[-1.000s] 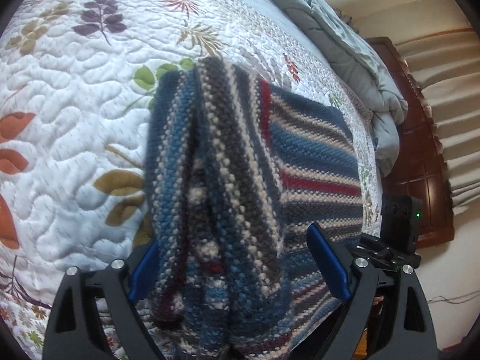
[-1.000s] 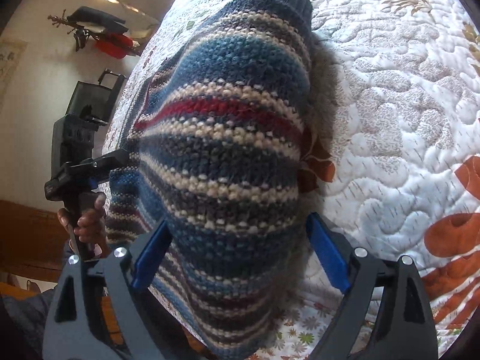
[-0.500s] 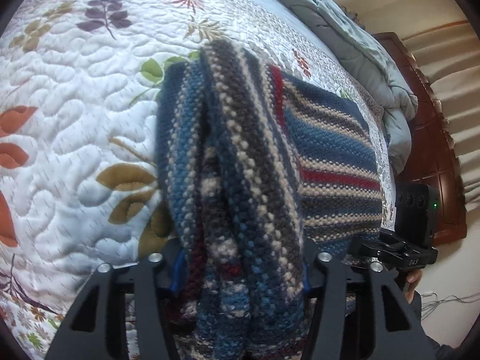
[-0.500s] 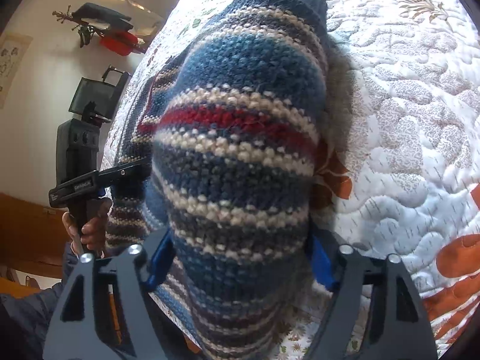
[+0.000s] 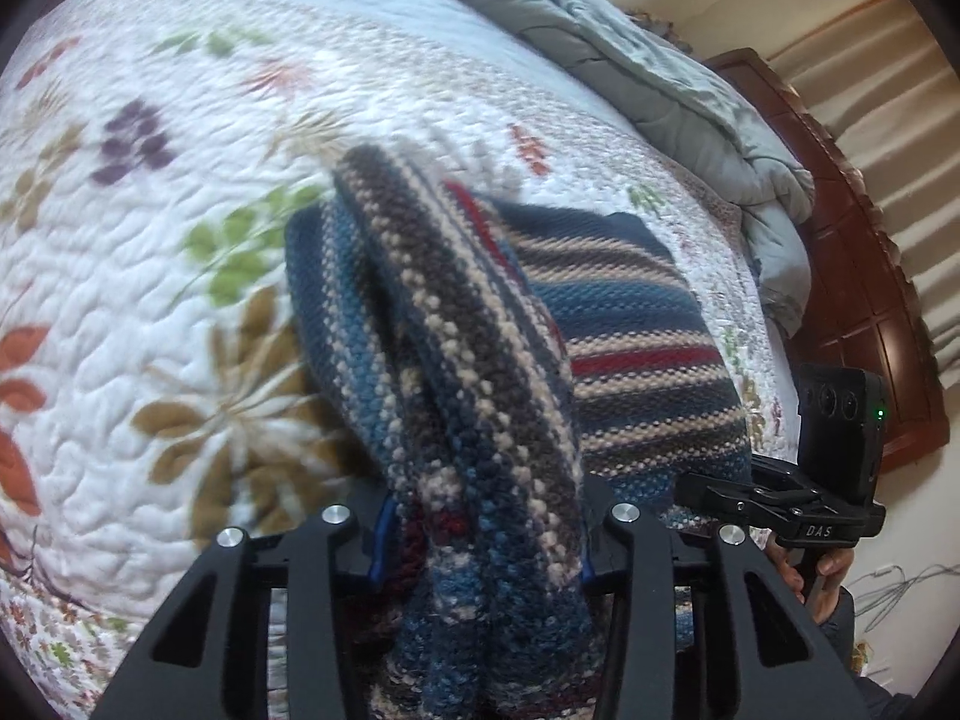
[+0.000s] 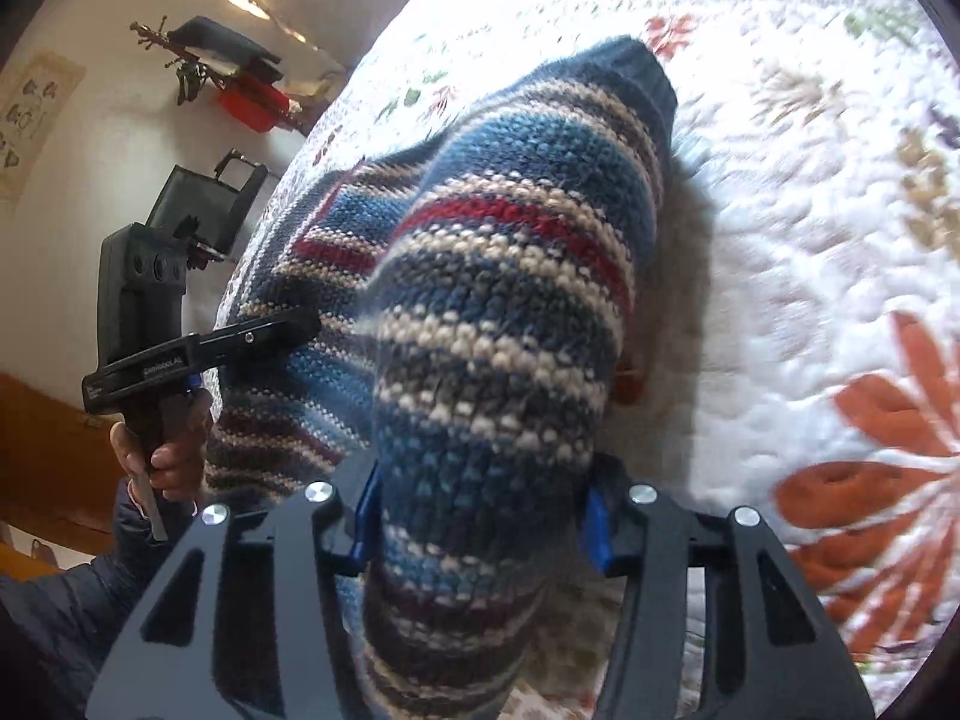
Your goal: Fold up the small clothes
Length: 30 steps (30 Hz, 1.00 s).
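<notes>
- Both claws are angled down over the white floral quilted bed.
- The striped blue knitted sweater is bunched between the closing left claw and right claw, earlier spread wide.
- Its gripped edges are raised off the bed since then.

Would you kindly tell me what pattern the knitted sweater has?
The sweater has blue, cream, grey and red stripes, clearest in the right wrist view.

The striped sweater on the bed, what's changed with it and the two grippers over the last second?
Both grippers went from wide open to closing on bunched folds of the striped sweater: the left gripper and right gripper now pinch the knit and have started lifting it. The floral quilt and grey duvet stayed put.
</notes>
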{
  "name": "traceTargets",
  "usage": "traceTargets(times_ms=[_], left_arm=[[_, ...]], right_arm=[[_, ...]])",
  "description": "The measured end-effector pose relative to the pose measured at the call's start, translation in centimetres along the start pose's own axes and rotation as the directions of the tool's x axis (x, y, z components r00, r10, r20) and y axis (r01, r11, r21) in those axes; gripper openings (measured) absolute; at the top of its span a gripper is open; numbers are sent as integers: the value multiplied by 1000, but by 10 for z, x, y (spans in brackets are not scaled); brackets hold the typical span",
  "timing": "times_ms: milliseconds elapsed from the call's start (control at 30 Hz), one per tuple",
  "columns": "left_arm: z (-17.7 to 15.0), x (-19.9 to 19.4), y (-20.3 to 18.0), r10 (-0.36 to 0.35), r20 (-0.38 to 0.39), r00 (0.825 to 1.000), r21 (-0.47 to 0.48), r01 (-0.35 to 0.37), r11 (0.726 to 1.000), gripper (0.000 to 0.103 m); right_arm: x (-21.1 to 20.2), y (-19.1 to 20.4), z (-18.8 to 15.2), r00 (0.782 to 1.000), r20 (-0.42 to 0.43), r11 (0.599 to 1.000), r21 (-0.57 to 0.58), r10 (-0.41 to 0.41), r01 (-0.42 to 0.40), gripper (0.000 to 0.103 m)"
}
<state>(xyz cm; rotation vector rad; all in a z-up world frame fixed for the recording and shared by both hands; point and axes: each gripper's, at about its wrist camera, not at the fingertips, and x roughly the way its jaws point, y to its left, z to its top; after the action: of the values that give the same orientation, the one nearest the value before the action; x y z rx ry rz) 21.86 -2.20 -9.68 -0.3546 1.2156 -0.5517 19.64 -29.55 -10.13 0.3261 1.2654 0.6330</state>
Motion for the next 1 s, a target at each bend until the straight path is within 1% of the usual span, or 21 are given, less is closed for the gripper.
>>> traceTargets(times_ms=[200, 367, 467, 567, 733, 867, 933, 1000], left_arm=[[19, 16, -55, -51, 19, 999, 53, 50, 997, 43], [39, 38, -101, -93, 31, 995, 84, 90, 992, 43], [52, 51, -123, -103, 45, 994, 97, 99, 990, 43], [63, 67, -143, -99, 60, 993, 115, 91, 989, 43], [76, 93, -149, -100, 52, 994, 101, 94, 990, 43], [81, 116, -145, -63, 36, 997, 94, 59, 994, 43], [80, 125, -142, -50, 22, 998, 90, 48, 995, 43], [78, 132, -135, -43, 13, 999, 90, 41, 995, 43]], right_arm=[[-53, -24, 0, 996, 68, 998, 15, -54, 53, 50], [-99, -47, 6, 985, 131, 994, 8, -109, 109, 50], [-119, -65, 13, 979, 160, 991, 10, -130, 130, 50], [-132, -85, 23, 973, 180, 989, 11, -145, 145, 50], [-135, -121, 38, 971, 194, 990, 35, -138, 134, 50], [-124, -153, 46, 975, 179, 991, 57, -130, 121, 50], [-115, -164, 47, 978, 167, 991, 68, -122, 112, 50], [-110, -164, 45, 980, 164, 992, 65, -115, 106, 50]])
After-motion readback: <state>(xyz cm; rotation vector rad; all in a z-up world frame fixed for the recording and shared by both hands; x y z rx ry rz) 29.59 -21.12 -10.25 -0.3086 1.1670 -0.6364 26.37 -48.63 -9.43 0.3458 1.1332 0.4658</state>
